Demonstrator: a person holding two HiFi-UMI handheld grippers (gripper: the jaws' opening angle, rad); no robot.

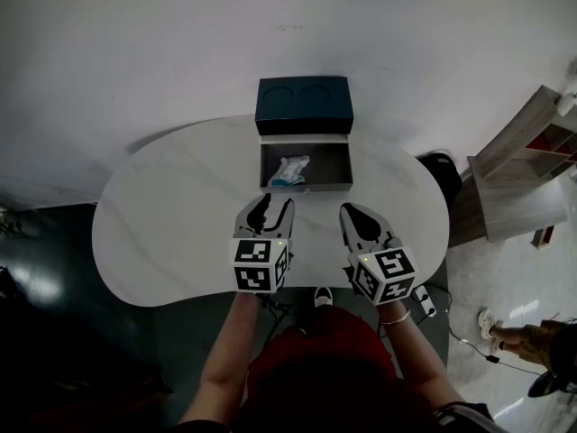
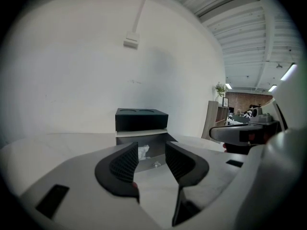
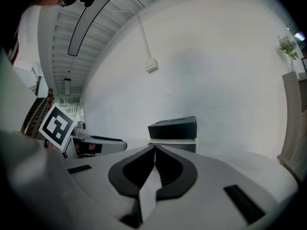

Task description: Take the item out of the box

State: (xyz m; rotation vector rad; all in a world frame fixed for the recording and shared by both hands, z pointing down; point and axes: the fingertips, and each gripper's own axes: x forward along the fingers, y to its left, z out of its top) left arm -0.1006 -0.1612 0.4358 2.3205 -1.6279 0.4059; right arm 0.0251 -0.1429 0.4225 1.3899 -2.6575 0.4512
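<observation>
An open box (image 1: 305, 190) stands at the far edge of the white table (image 1: 171, 206), its dark lid (image 1: 303, 105) folded back behind it. Inside lies a crumpled white and blue item (image 1: 290, 170), which also shows in the left gripper view as the item (image 2: 143, 151) below the lid (image 2: 141, 120). My left gripper (image 1: 268, 202) hovers just short of the box front, open with nothing between its jaws (image 2: 151, 159). My right gripper (image 1: 354, 211) hangs beside it, shut and empty (image 3: 154, 164), with the box (image 3: 173, 128) ahead.
A wooden shelf unit (image 1: 523, 165) stands to the right of the table. A white power strip (image 1: 424, 303) and cables lie on the floor near the table's front edge. A plain white wall rises behind the box.
</observation>
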